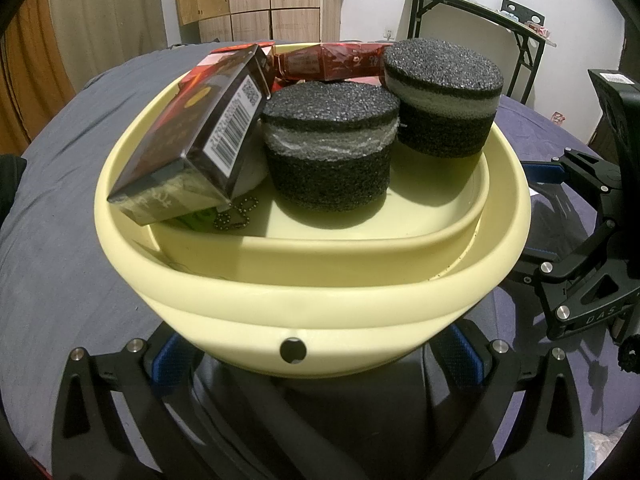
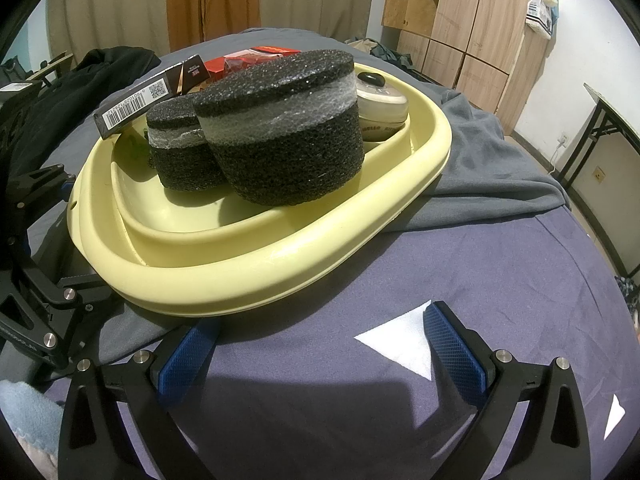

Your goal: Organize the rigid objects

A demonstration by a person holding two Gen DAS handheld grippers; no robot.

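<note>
A pale yellow basin [image 1: 320, 300] [image 2: 280, 264] rests on the bed with a shallower yellow tray nested inside. In it stand two black foam cylinders with grey bands [image 1: 330, 148] [image 1: 442, 96] [image 2: 280, 128]. A dark barcoded box [image 1: 192, 144] [image 2: 148, 98] leans on the left rim. Red packets [image 1: 332, 62] lie at the back, and a bead chain [image 1: 236, 216] is under the box. My left gripper [image 1: 318, 354] is open, its blue pads wide apart on either side of the basin's near wall. My right gripper [image 2: 322, 352] is open over the purple sheet, its left pad under the basin's rim.
A cream round container [image 2: 380, 100] sits at the basin's far side. A grey blanket [image 2: 480, 168] and dark clothing [image 2: 80, 76] lie on the bed. A folding table [image 1: 472, 12] stands by the wall, with wooden cabinets [image 2: 460, 20] behind. White paper [image 2: 404, 344] lies between the right gripper's fingers.
</note>
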